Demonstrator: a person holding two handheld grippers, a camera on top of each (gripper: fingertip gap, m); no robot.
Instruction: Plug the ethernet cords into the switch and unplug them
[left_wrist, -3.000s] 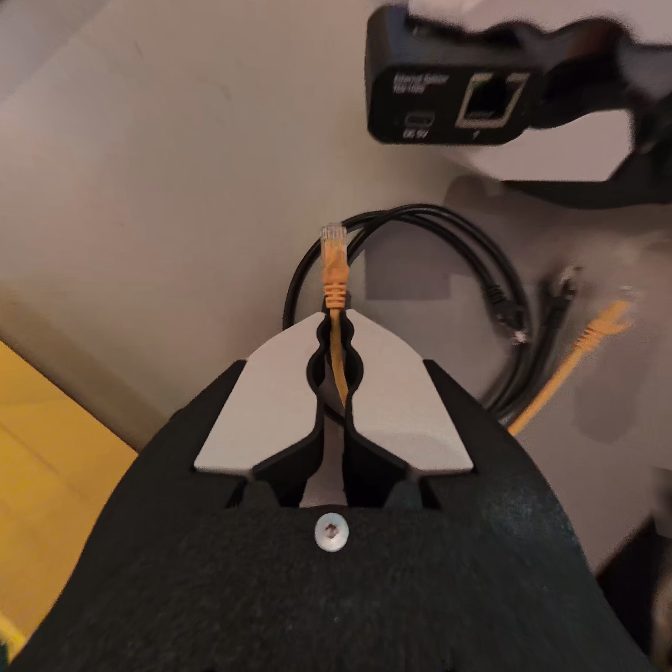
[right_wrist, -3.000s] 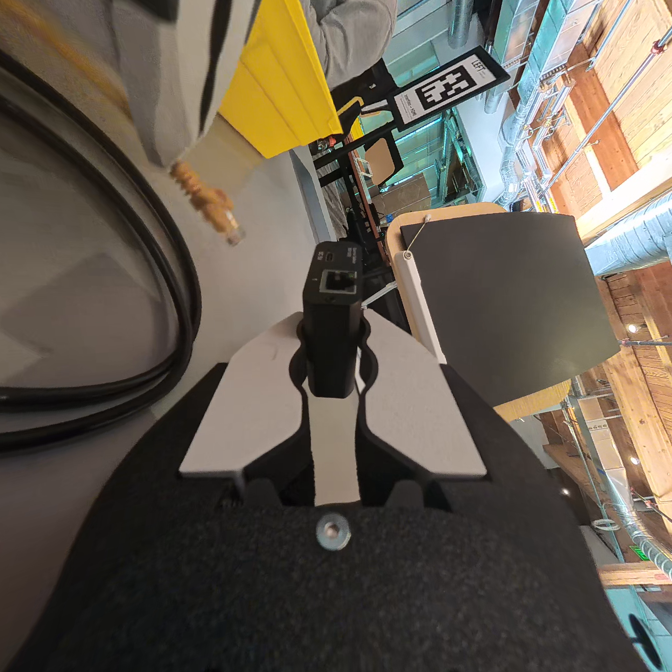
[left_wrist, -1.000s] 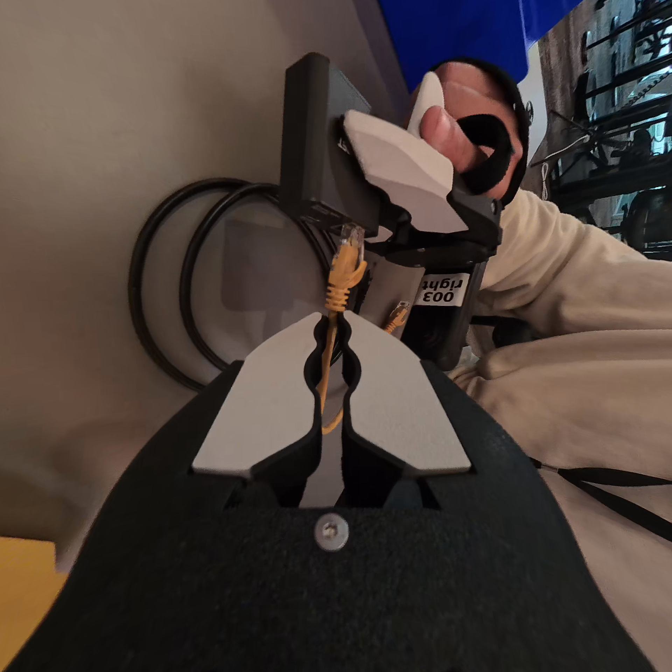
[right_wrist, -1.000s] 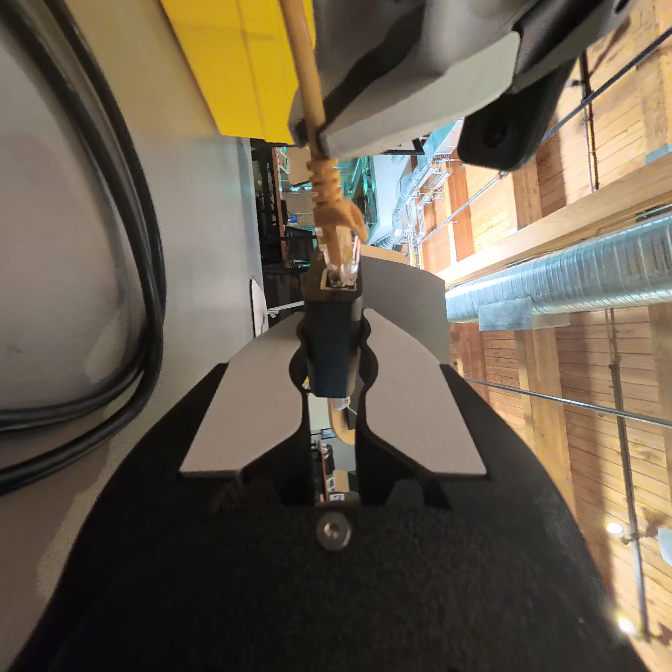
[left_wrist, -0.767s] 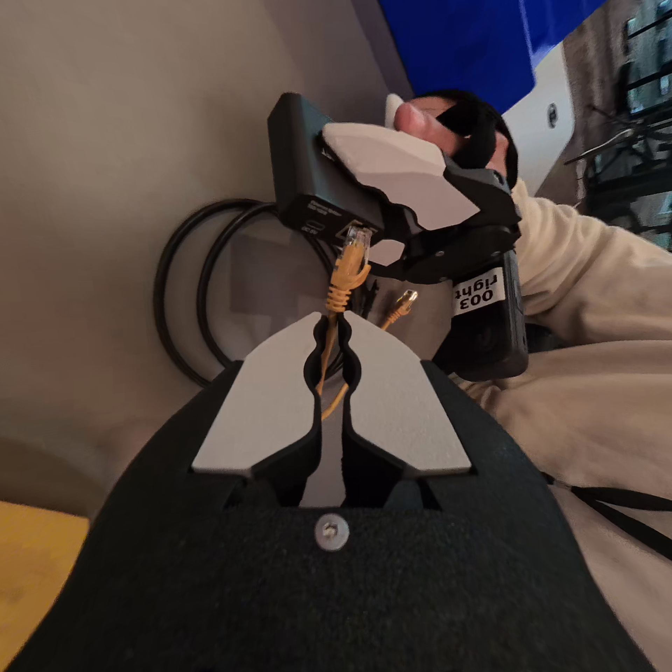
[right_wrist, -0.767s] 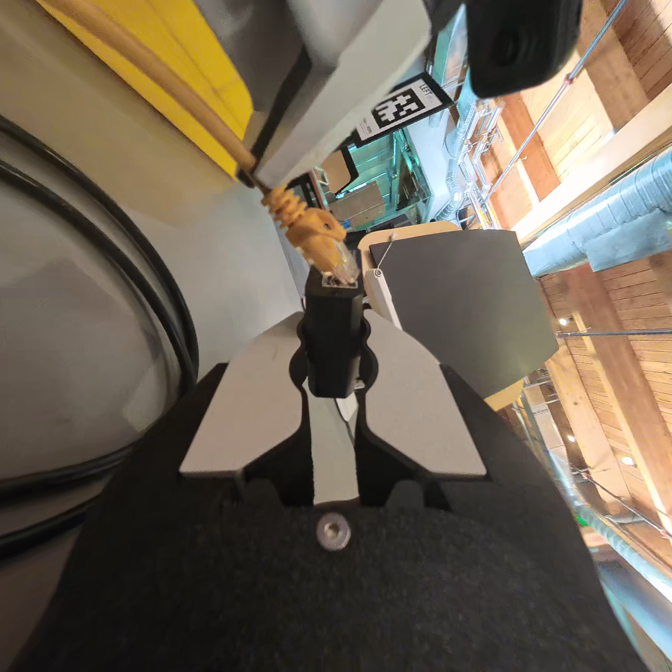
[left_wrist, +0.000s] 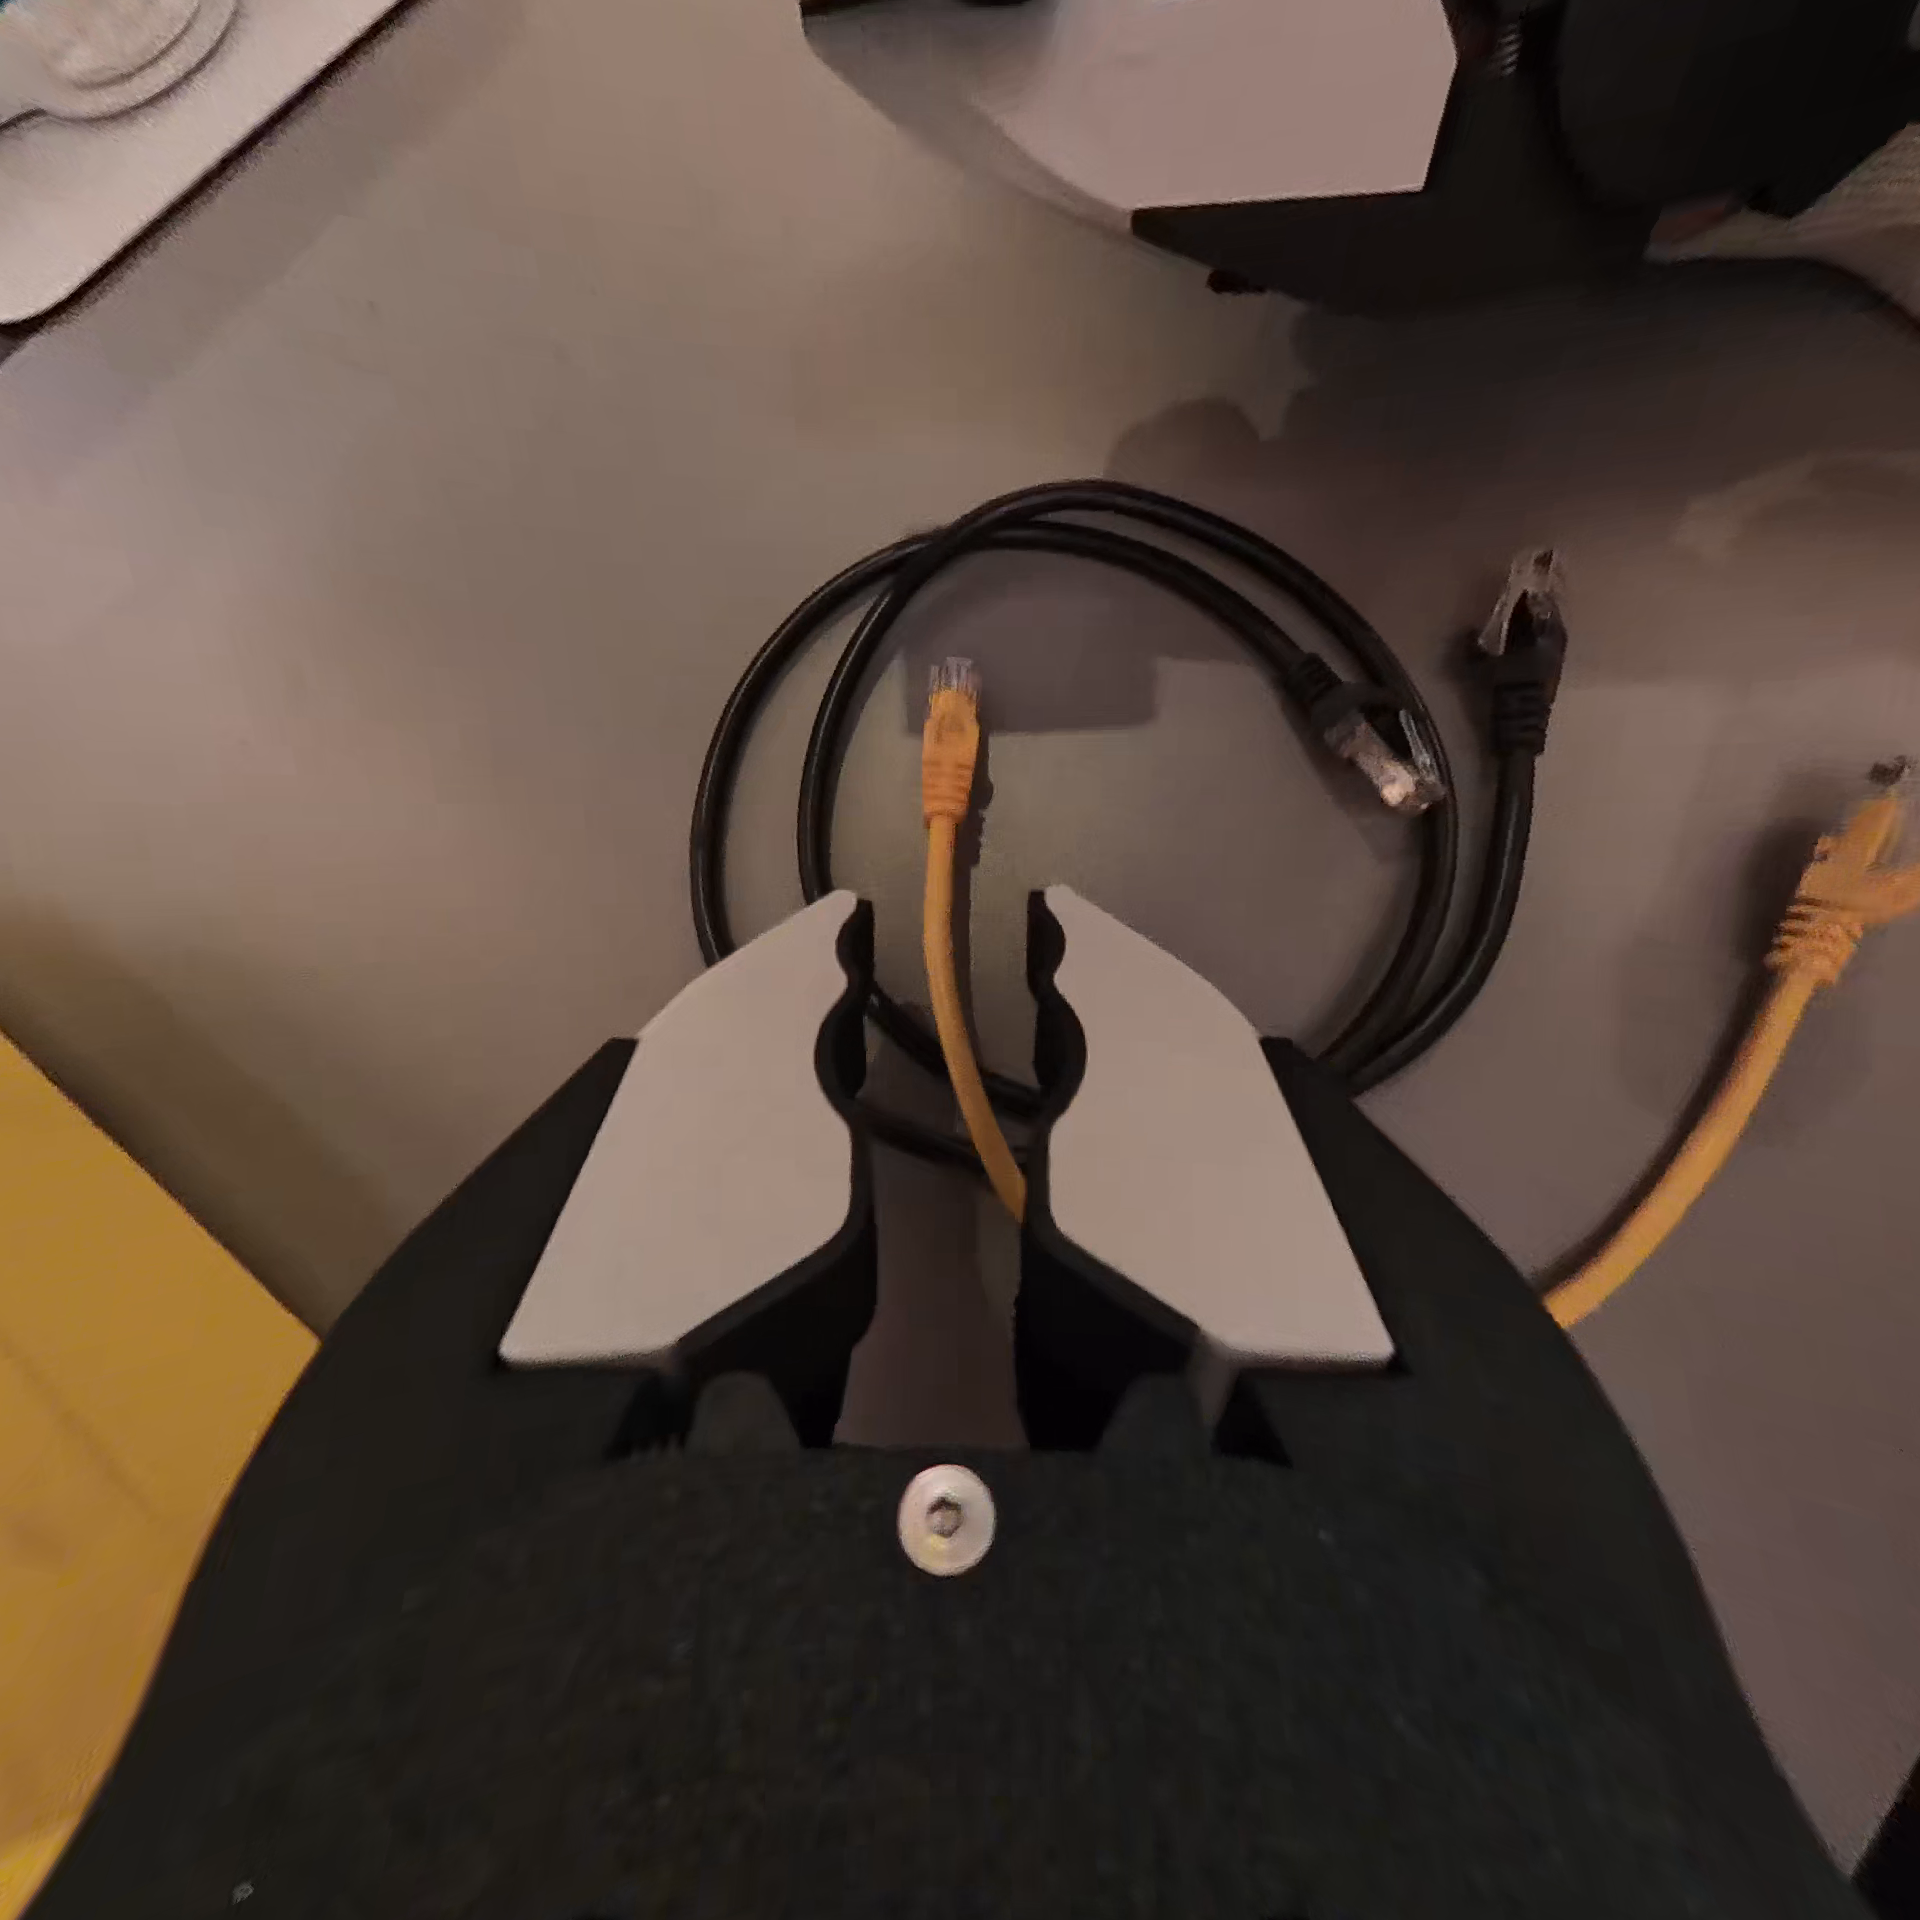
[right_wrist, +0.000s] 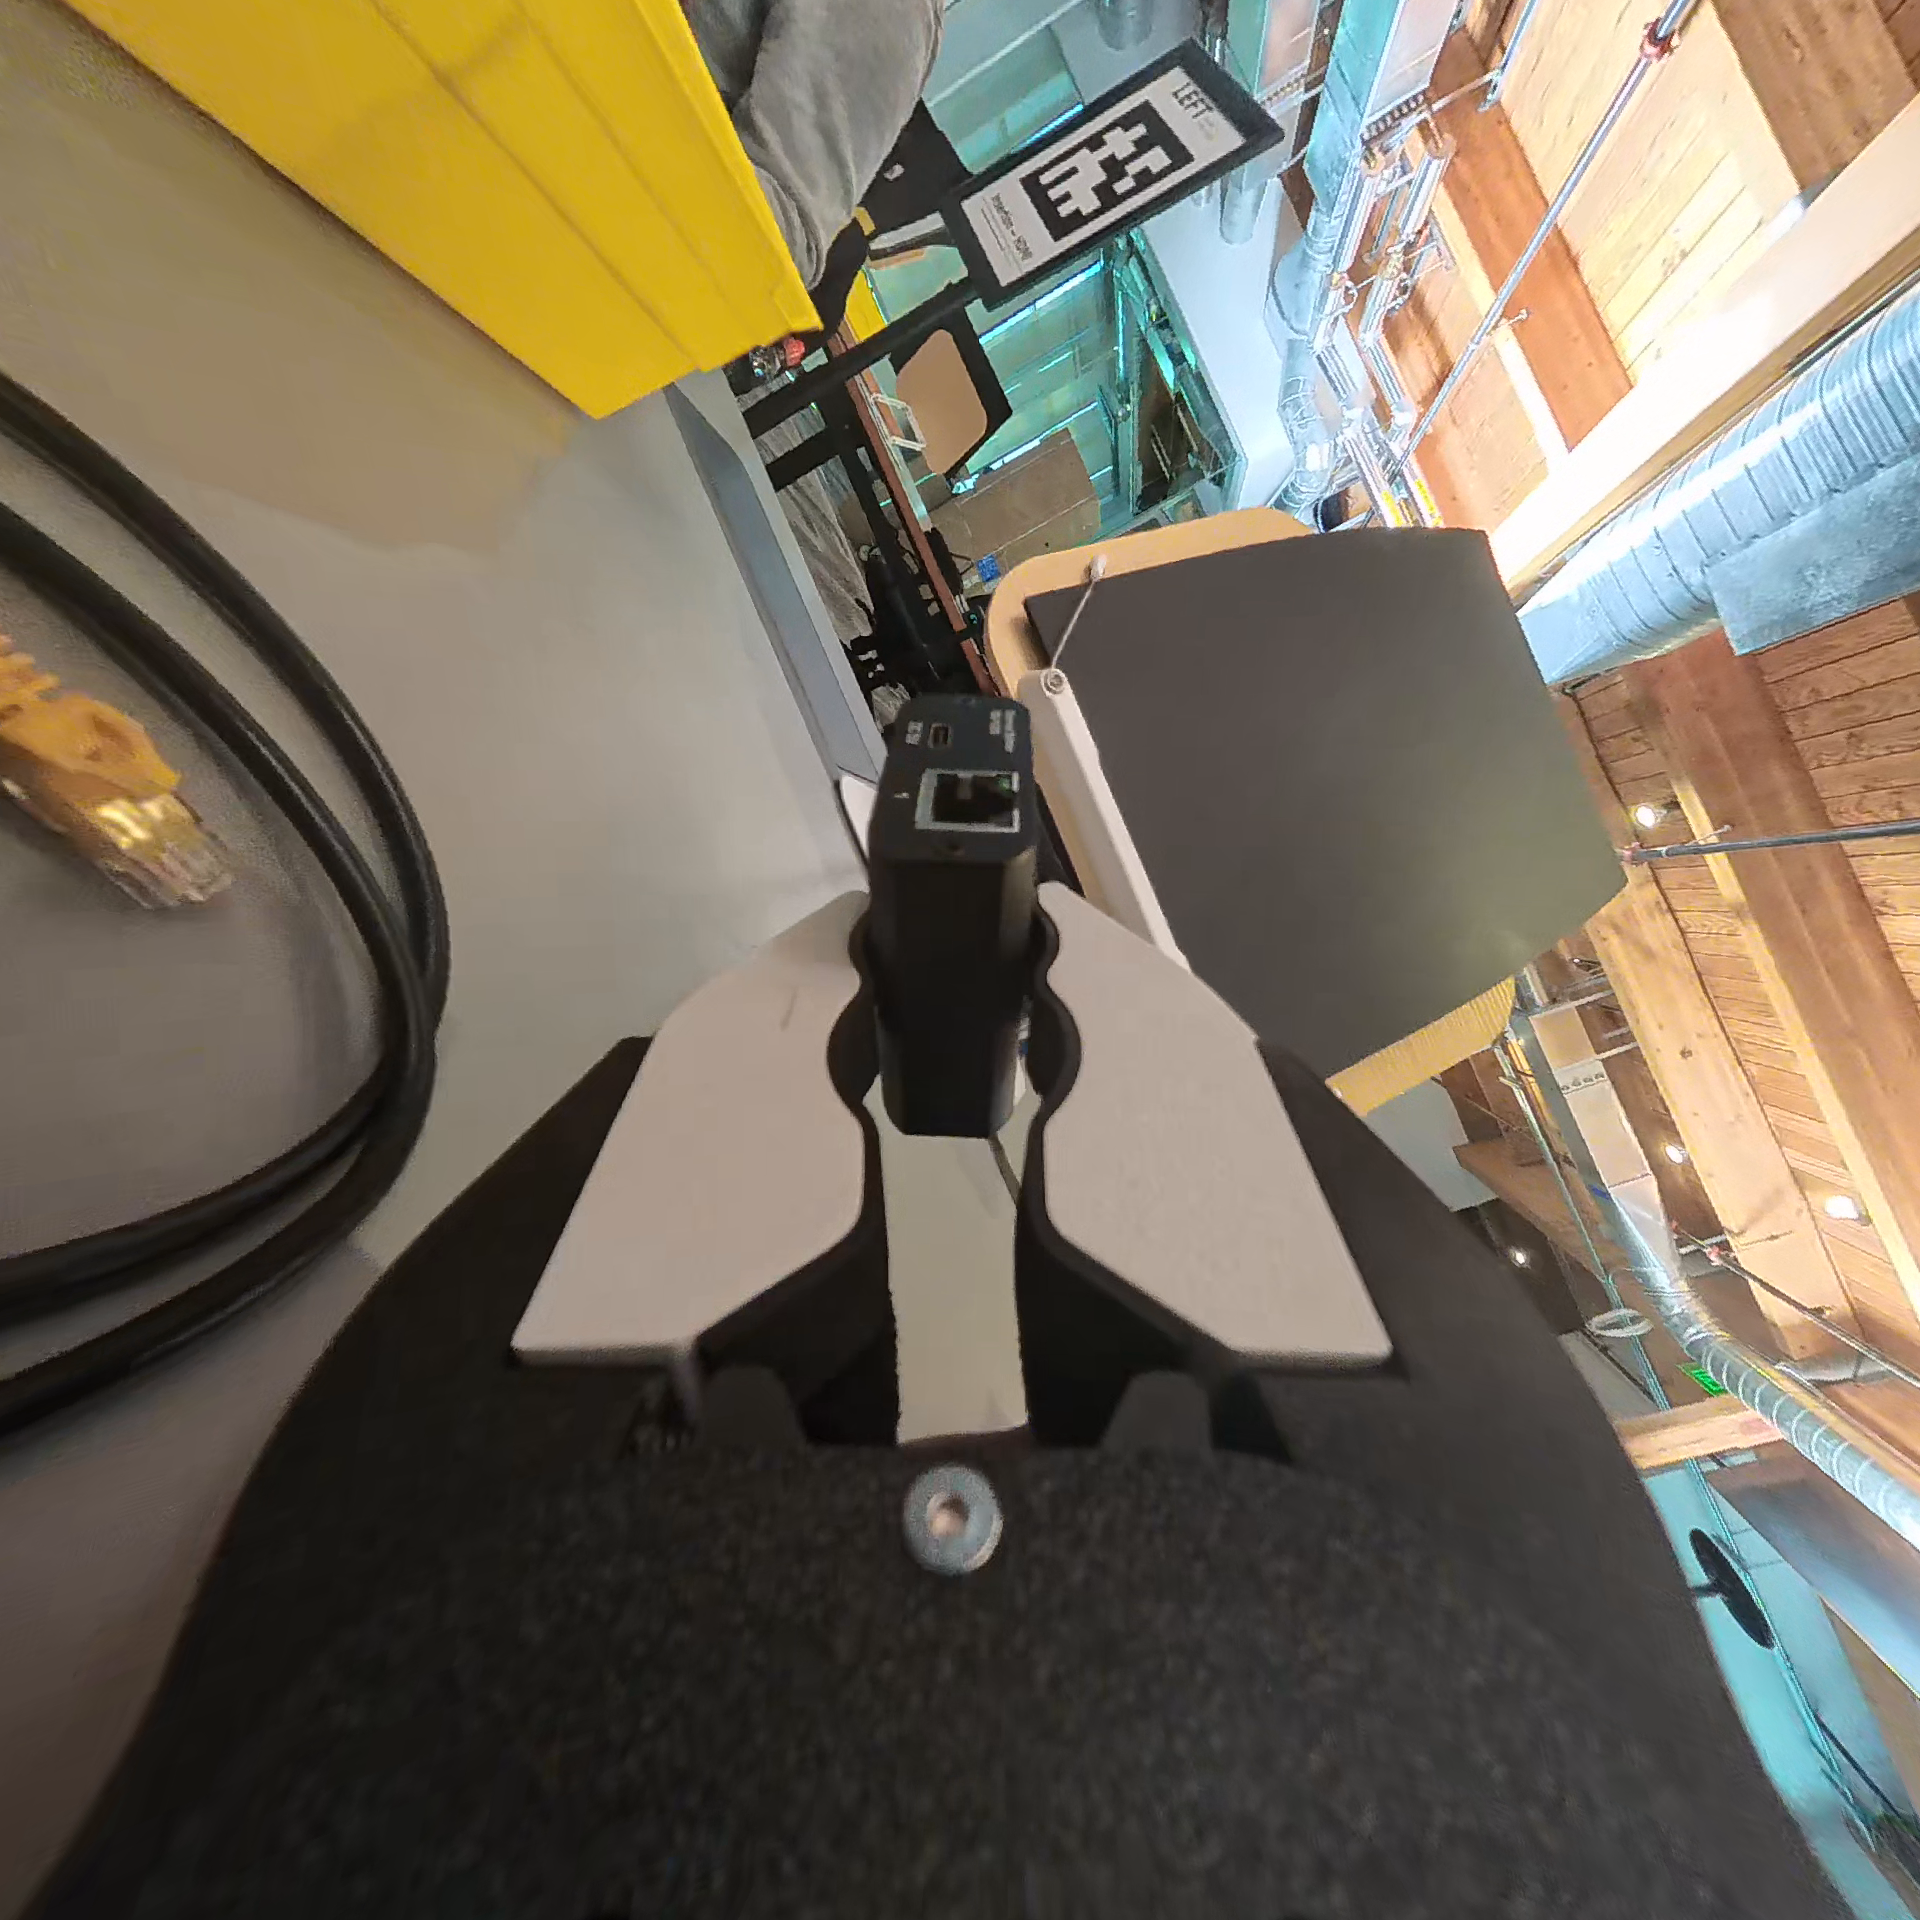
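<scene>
The orange cord (left_wrist: 940, 997) has been pulled away from the switch (right_wrist: 951, 935) and let go; the left gripper (left_wrist: 948, 914) fingers are spread, with the cord loose between them, plug pointing to 12 o'clock on the worktop (left_wrist: 416, 520); the switch is pinched by the right gripper (right_wrist: 951, 920), its port empty.

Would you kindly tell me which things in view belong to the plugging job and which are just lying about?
Belong to the job:
- switch, clamped in the right gripper
- orange ethernet cord, lying between the open left gripper's fingers
- coiled black ethernet cord

Just lying about:
- yellow bin
- chair with black seat
- grey table
</scene>
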